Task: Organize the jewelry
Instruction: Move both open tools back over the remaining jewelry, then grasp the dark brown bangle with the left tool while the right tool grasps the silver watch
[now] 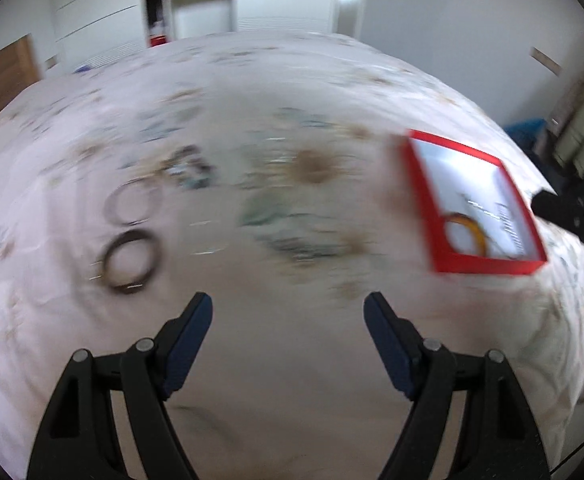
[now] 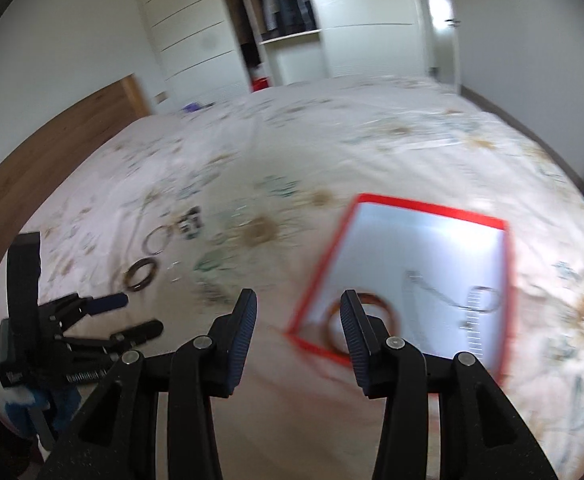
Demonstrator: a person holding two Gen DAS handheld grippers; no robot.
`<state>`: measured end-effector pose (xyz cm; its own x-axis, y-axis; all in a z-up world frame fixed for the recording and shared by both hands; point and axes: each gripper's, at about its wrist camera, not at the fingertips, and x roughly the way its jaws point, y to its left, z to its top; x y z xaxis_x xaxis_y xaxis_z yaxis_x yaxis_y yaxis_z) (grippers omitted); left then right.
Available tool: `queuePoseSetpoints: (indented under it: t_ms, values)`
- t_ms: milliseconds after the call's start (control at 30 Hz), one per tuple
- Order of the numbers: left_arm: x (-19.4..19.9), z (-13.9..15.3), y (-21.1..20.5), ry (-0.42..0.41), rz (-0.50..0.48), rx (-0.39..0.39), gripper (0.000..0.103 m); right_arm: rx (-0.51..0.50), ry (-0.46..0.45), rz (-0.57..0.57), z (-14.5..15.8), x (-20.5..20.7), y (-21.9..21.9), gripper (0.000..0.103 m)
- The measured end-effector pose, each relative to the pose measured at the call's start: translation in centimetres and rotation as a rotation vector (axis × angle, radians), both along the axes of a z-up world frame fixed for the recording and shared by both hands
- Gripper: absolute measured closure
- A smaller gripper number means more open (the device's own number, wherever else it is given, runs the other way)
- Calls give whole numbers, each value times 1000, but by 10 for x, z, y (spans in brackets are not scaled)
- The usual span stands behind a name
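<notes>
A red box (image 1: 488, 268) with a white inside lies on the flowered bedsheet (image 1: 292, 360), right of my left gripper (image 1: 288, 312). In the box are an orange bangle (image 1: 465, 220) and a thin chain. The left gripper is open and empty above bare sheet. A dark bangle (image 1: 128, 286), a silver bangle (image 1: 112, 204) and a small jewelry cluster (image 1: 192, 170) lie on the sheet to its left. In the right wrist view, my right gripper (image 2: 298, 308) is open and empty at the box's (image 2: 432, 208) near left corner, above the orange bangle (image 2: 392, 314) and beside the chain (image 2: 440, 300).
My left gripper (image 2: 136, 316) shows at the left in the right wrist view, near the dark bangle (image 2: 129, 278). A wooden headboard (image 2: 52, 152) borders the bed's left side. White wardrobes (image 2: 352, 20) stand beyond the far edge. Both views are motion-blurred.
</notes>
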<state>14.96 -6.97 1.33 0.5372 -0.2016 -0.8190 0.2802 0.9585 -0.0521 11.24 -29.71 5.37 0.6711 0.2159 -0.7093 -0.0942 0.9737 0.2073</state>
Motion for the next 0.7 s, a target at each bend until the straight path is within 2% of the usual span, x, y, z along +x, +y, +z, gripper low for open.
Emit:
queuePoseSetpoints:
  t_ms: [167,300,533,700]
  values:
    - [20,-11,75,28,146,-29,26,4,54,120,-29,36,51,60]
    - [40,-27,122,50,238,-48,26,-30,117,211,-64,71,91,60]
    - [74,-59,148,105,289,-68,26,-122,179,290,-109,107,124,60]
    - [99,-84,149,146,316,-42,27,-189,194,330,-129,117,139,60]
